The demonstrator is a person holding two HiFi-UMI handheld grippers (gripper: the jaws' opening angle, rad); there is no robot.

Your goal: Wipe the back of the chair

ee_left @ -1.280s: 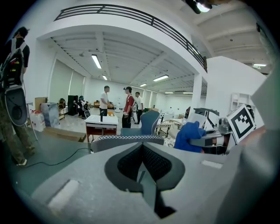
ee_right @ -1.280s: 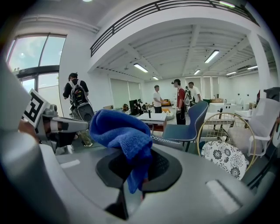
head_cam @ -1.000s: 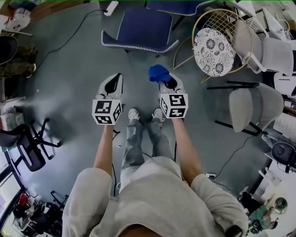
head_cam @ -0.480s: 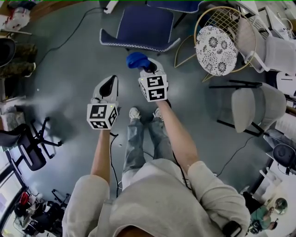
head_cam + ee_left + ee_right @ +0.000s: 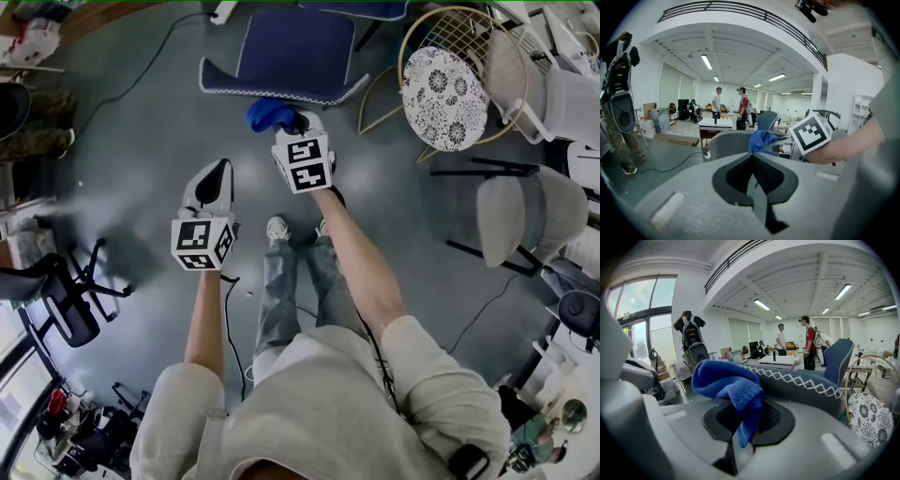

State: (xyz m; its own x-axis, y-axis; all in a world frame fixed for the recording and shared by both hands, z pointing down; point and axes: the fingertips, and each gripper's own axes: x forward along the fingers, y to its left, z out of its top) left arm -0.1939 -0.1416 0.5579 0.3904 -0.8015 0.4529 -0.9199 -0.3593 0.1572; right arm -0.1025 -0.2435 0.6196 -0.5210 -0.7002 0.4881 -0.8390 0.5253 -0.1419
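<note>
A blue upholstered chair (image 5: 292, 52) with white zigzag stitching along its back edge stands ahead of me. Its back rim (image 5: 806, 383) runs across the right gripper view, and the back (image 5: 727, 143) shows grey in the left gripper view. My right gripper (image 5: 298, 128) is shut on a blue cloth (image 5: 269, 114), which hangs bunched just short of the chair's back; the cloth (image 5: 729, 383) fills that gripper's view. My left gripper (image 5: 214, 178) is shut and empty, lower and to the left, away from the chair. The blue cloth (image 5: 761, 140) shows beyond it.
A wire chair with a patterned round cushion (image 5: 439, 86) stands to the right, with grey chairs (image 5: 525, 216) beyond it. A black office chair (image 5: 56, 300) is at the left. A cable (image 5: 141, 75) crosses the grey floor. People (image 5: 806, 341) stand far off by a table.
My right gripper has carried the blue cloth left and forward, from in front of my feet up to the chair's back edge. The left gripper has dropped back slightly.
</note>
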